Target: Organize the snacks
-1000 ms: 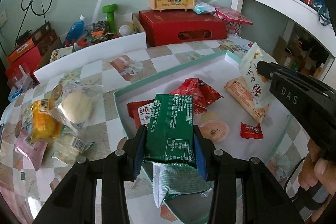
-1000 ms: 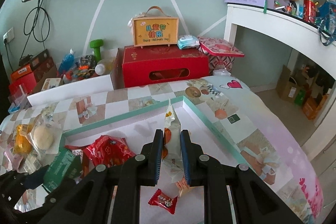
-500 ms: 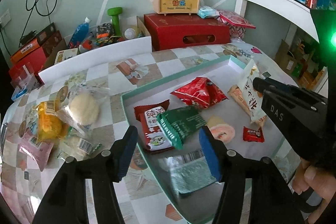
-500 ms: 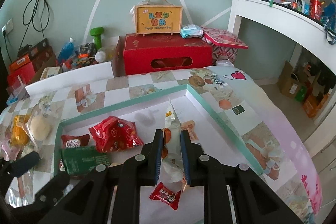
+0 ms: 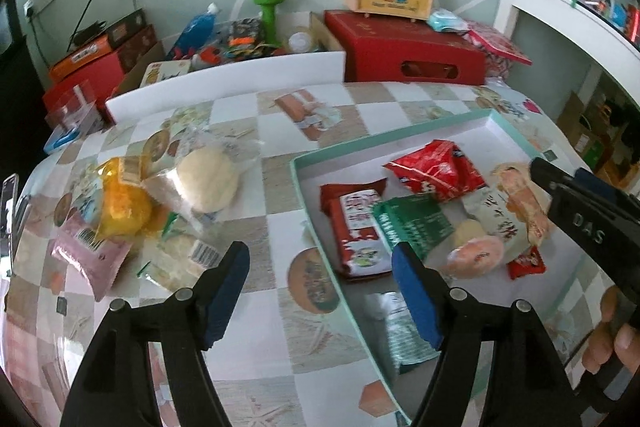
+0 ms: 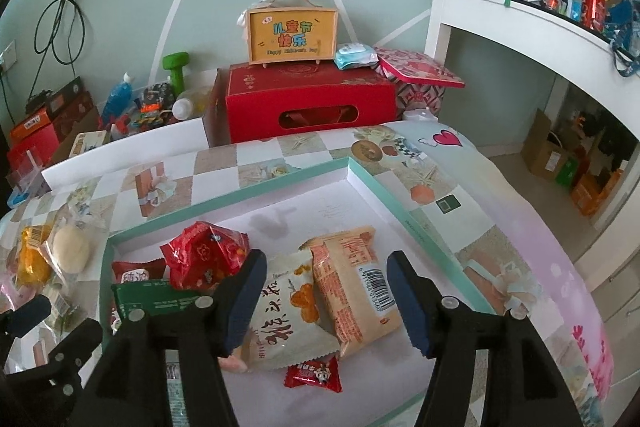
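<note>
A teal-rimmed white tray [image 5: 304, 195] [image 6: 360, 173] holds several snacks: a green packet [image 5: 416, 225] [image 6: 156, 301], a red puffy bag [image 5: 434, 171] [image 6: 206, 253], a cream packet with black script [image 6: 286, 311] [image 5: 494, 217], and an orange barcoded packet [image 6: 354, 287]. My left gripper [image 5: 320, 269] is open and empty above the tray's left rim. My right gripper [image 6: 326, 297] is open and empty just above the cream packet. Loose snacks lie left of the tray: a round bun in clear wrap [image 5: 206, 179], a yellow packet [image 5: 122, 207] and a pink packet [image 5: 90, 257].
A small red candy [image 6: 314, 375] lies at the tray's front. A red box [image 6: 308, 103] with a yellow gift case [image 6: 292, 33] stands behind the table. A white shelf [image 6: 520, 23] is at the right. The table's right edge drops to the floor.
My left gripper opened, dropped the green packet into the tray and shifted left. My right gripper opened and released the cream packet, which now lies flat in the tray.
</note>
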